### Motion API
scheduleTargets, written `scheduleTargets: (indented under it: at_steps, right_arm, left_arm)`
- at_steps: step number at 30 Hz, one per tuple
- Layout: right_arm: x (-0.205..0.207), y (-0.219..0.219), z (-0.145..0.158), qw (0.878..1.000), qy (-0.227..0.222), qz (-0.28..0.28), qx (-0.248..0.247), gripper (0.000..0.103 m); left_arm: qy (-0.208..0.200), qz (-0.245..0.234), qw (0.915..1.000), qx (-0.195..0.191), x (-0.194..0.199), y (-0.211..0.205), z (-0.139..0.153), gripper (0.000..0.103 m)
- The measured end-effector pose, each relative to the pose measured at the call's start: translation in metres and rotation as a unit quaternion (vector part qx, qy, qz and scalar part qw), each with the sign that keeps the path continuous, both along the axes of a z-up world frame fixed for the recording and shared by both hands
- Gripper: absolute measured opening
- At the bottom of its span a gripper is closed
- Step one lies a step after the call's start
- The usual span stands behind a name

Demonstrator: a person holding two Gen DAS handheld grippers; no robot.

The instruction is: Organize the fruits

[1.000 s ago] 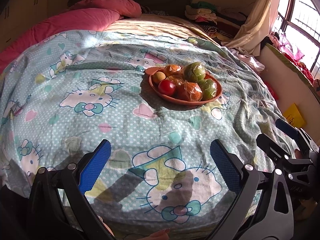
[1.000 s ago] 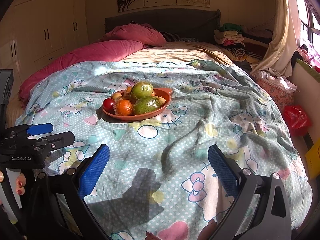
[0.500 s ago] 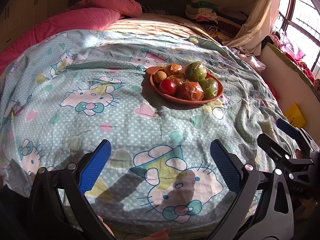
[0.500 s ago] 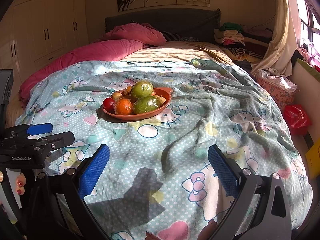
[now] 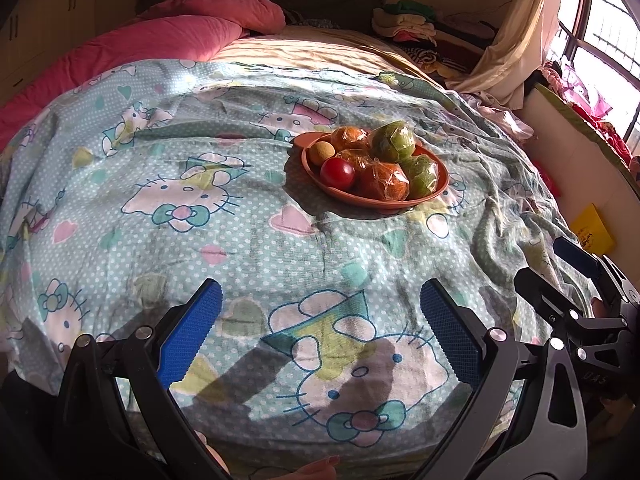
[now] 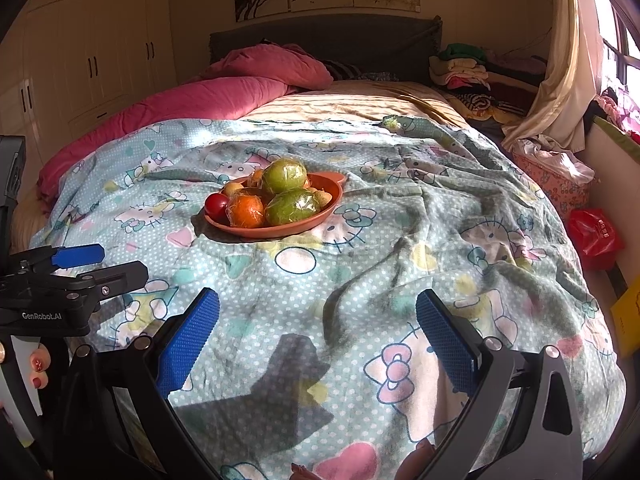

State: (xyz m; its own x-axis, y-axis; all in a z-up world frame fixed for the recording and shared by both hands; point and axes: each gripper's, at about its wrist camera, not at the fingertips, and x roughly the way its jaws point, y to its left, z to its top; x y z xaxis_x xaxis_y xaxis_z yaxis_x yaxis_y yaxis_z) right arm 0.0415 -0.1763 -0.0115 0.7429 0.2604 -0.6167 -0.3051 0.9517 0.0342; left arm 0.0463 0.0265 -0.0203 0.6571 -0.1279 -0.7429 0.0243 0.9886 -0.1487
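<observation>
Approach step, nothing grasped: left gripper (image 5: 320,332) and right gripper (image 6: 318,336) spread wide, reach next toward plate (image 5: 362,199) at one o'clock.

- Left wrist view looks low across the blanket (image 5: 248,248); fruit plate (image 5: 374,200) above centre.
- Right wrist view, same facing, sees the plate (image 6: 280,228) left of centre.
</observation>
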Motion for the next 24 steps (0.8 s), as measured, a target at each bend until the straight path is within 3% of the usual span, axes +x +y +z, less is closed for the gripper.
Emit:
scheduleTargets:
  at_steps: [16, 24]
  right_arm:
    - [0.0006, 0.0008, -0.0006, 1.0, 0.0, 0.0, -0.002, 0.099]
    - [0.0057, -0.0036, -0.0027, 1.0, 0.006, -0.005, -0.004, 0.099]
  left_arm:
    - [0.003, -0.007, 1.0, -0.005, 0.0013, -0.0008, 0.0007, 0.093]
    - [0.0, 0.012, 0.9998, 0.013, 0.0045, 0.0033, 0.0025, 0.093]
